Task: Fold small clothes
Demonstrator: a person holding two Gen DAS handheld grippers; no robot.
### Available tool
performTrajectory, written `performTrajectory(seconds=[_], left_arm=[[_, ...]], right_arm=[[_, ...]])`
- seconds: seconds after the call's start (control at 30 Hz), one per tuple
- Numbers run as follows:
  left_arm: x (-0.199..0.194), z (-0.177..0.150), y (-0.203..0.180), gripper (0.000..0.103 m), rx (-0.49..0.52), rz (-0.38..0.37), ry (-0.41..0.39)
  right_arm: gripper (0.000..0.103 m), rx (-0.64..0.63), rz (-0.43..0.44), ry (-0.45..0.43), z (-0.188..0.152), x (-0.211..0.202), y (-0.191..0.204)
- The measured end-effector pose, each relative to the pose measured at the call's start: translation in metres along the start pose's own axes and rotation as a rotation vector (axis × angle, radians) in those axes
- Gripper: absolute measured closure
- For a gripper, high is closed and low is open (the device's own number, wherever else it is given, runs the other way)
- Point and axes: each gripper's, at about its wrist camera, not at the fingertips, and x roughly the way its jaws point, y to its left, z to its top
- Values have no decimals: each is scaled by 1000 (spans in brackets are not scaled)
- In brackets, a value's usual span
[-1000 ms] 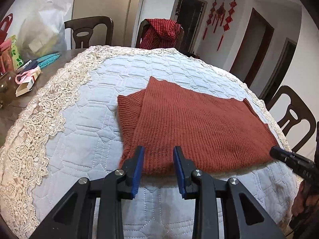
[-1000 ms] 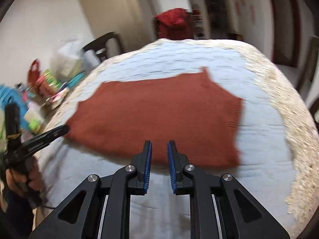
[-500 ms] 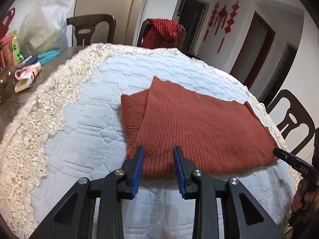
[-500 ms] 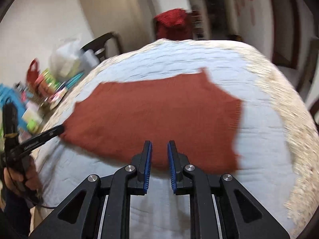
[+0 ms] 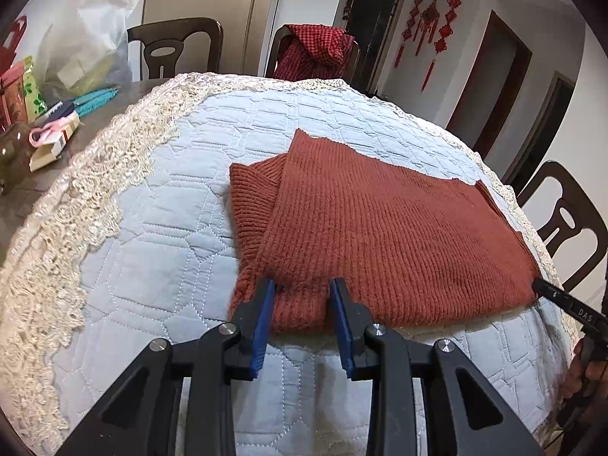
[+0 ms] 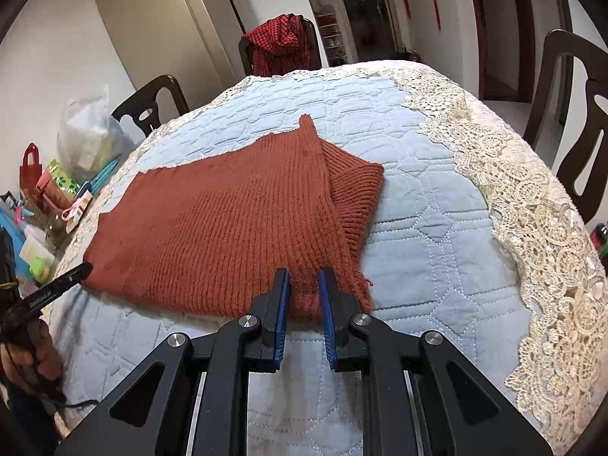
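Right now both grippers are sitting at the near hem of the rust knit sweater (image 5: 380, 228), one at each near corner.

Left gripper (image 5: 302, 315): fingers narrowed, blue pads (image 5: 262, 326) straddling a bunch of hem at the near left corner. I can't tell whether the pads are actually pressing the knit or only flanking it.

Right gripper (image 6: 304, 304): fingers narrower, a fuzzy tuft of hem sitting between the pads (image 6: 282, 311) at the near right corner, where the ribbed band is sticking out sideways. Looks pinched, but I'm not certain of it.

Sweater is lying flat in the middle of the quilted blue cloth (image 5: 159, 235), near hem close to the cloth's near edge, sleeve already tucked under at the left side. Lace border (image 6: 532, 205) is running well clear on both sides.

How I'm approaching the fold:
- confirming both layers are in each pinch before lifting; loose knit slips out
- lifting both corners together, keeping the hem taut between grippers
- carrying the hem toward the far edge and laying it level with the far side
- watching that ribbed band; it's likely to flop out and skew the fold
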Motion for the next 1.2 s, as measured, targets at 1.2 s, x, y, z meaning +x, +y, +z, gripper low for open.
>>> performTrajectory(seconds=[1.2], left_arm=[[10, -10, 48, 61, -313, -199, 29]], right_arm=[[58, 294, 248, 43, -13, -2, -43]])
